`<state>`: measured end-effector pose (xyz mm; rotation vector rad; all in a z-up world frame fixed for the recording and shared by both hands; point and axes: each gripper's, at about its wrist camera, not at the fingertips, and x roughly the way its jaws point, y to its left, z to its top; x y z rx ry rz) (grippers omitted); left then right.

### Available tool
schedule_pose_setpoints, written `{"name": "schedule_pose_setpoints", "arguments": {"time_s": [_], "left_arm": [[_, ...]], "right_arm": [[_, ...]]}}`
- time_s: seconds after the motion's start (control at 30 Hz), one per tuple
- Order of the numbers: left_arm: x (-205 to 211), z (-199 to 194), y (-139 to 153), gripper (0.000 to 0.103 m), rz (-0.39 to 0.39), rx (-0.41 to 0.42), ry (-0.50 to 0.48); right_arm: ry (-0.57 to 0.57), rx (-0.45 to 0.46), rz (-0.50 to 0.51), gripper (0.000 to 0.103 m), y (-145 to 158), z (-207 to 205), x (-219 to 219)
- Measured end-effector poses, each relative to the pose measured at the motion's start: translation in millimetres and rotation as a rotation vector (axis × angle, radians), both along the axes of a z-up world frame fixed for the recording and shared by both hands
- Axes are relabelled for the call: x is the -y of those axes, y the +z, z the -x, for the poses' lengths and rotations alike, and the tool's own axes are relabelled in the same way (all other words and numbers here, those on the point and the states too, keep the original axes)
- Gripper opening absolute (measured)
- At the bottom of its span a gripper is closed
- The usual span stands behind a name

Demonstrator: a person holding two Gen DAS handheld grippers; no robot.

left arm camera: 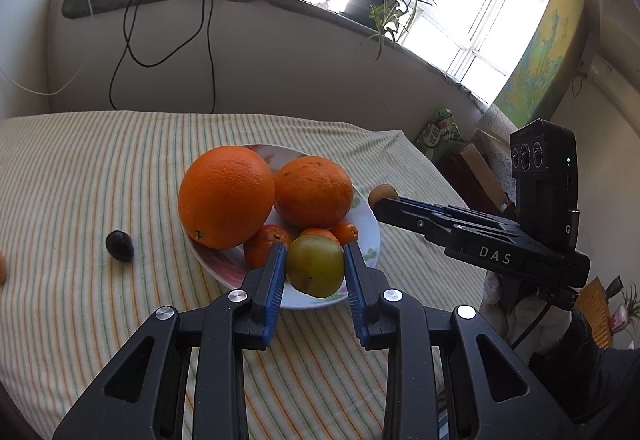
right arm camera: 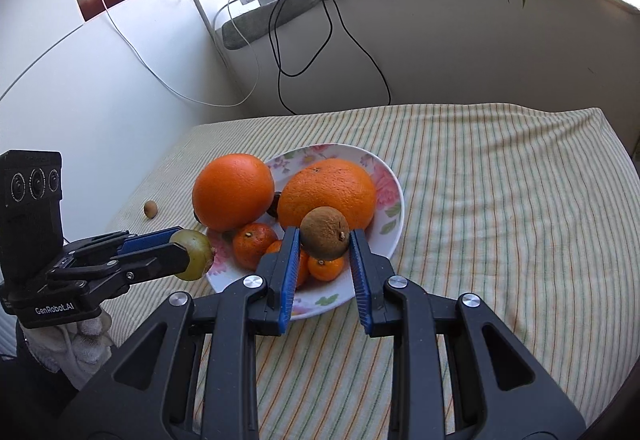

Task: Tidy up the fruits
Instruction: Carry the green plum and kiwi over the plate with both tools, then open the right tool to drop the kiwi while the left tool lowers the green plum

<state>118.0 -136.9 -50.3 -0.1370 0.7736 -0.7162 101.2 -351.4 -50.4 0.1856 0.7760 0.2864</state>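
A floral white plate point(left arm camera: 370, 236) point(right arm camera: 394, 196) on the striped cloth holds two big oranges point(left arm camera: 226, 196) point(left arm camera: 314, 190) and several small mandarins point(left arm camera: 262, 242). My left gripper point(left arm camera: 315, 260) is shut on a green-yellow plum point(left arm camera: 315, 266) just above the plate's near rim; it also shows in the right wrist view point(right arm camera: 192, 254). My right gripper point(right arm camera: 325, 244) is shut on a brown round fruit point(right arm camera: 325, 234) over the plate, seen from the left wrist view point(left arm camera: 383, 195) at the plate's right side.
A dark plum point(left arm camera: 119, 245) lies on the cloth left of the plate. A small brown fruit point(right arm camera: 151, 209) lies near the table's left edge, and an orange fruit point(left arm camera: 2, 268) shows at the far left. Cables point(left arm camera: 208, 52) hang from the windowsill behind the table.
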Motion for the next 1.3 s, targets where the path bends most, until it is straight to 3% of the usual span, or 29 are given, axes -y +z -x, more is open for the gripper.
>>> {"name": "schedule_pose_setpoints", "arguments": {"time_s": [0.47, 0.63, 0.7, 0.77, 0.83, 1.03, 1.3], "left_arm": [[16, 0, -2, 0.028, -0.048, 0.026, -0.014], [19, 1, -1, 0.046, -0.075, 0.052, 0.002], [17, 0, 0, 0.052, -0.072, 0.053, 0.008], [15, 1, 0, 0.053, -0.074, 0.057, 0.013], [13, 2, -1, 0.053, -0.078, 0.057, 0.019], [8, 6, -4, 0.053, -0.091, 0.051, 0.031], [4, 10, -1, 0.065, -0.110, 0.076, 0.049]], "right_arm": [[-0.008, -0.026, 0.017, 0.026, -11, -9, 6], [-0.003, -0.020, 0.029, 0.026, -11, -8, 3], [0.007, -0.017, 0.031, 0.032, -11, -8, 1], [-0.002, -0.006, 0.043, 0.063, -10, -7, 0], [-0.010, 0.017, 0.038, 0.071, -7, -4, 2], [-0.018, 0.020, 0.014, 0.080, -5, 1, 6], [-0.029, 0.027, -0.001, 0.081, 0, 3, 7]]}}
